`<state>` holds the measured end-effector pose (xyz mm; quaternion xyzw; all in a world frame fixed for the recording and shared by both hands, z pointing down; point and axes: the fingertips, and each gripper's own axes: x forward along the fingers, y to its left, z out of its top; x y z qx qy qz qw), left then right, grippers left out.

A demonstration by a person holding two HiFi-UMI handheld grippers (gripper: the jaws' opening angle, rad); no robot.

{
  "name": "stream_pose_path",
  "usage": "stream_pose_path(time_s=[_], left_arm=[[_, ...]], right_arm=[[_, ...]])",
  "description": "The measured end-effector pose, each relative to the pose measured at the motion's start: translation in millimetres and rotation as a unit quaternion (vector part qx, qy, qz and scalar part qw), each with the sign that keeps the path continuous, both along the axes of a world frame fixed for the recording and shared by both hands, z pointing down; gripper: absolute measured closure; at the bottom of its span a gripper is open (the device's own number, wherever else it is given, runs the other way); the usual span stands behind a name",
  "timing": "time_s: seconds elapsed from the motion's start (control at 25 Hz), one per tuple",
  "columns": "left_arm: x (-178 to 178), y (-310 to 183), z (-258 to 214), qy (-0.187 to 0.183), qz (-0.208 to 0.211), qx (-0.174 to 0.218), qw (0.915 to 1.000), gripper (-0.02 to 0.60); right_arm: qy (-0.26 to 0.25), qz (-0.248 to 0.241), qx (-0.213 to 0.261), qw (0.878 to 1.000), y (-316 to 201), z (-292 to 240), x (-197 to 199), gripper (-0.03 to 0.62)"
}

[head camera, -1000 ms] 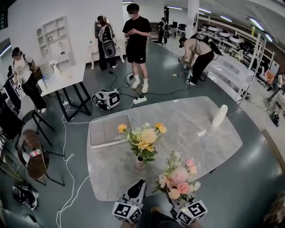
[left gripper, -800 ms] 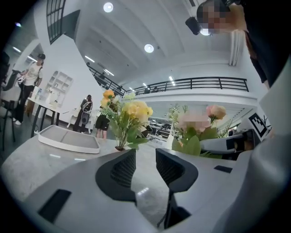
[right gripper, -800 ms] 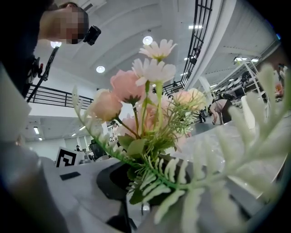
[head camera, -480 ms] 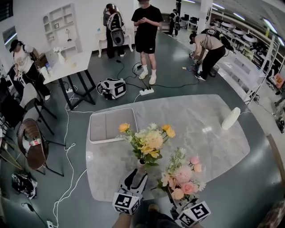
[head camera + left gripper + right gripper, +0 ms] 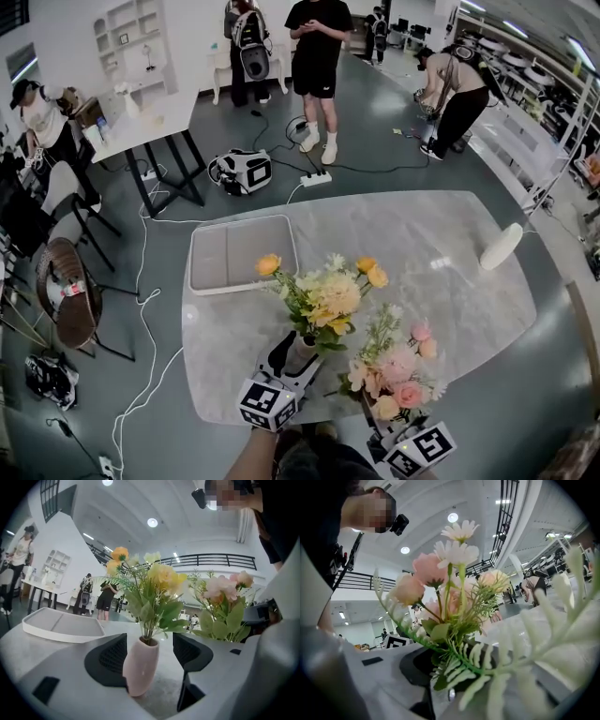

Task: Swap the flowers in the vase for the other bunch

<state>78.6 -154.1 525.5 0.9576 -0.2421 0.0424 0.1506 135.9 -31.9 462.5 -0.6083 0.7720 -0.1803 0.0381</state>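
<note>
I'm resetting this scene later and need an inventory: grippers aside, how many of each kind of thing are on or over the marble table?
Flower bunches: 2, the yellow bunch and the pink bunch
Vase: 1
Tray: 1
White oval object: 1
Total: 5

Left gripper [image 5: 150,645] jaws just opening; pink vase [image 5: 140,667] between.

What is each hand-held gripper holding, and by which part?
Right hand-held gripper grips the pink bunch by its stems. Left hand-held gripper holds nothing: its jaws, just opening, flank the vase.
</note>
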Motion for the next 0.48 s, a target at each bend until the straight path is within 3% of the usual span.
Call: stream_pose_path(time_s=[0.24, 0.48], left_arm=[[14.1, -6.8, -5.7, -0.001, 0.07, 0.008, 0.9975, 0.282], [24.4, -12.8, -10.1, 0.005, 0.076, 0.016, 0.997, 0.282]], right_arm=[[0.007, 0.036, -0.004, 0.999, -9.7, -0.8, -3.6, 0.519], [0.013, 0.054, -0.006, 0.998, -12.4, -8.4, -8.3, 0.519]])
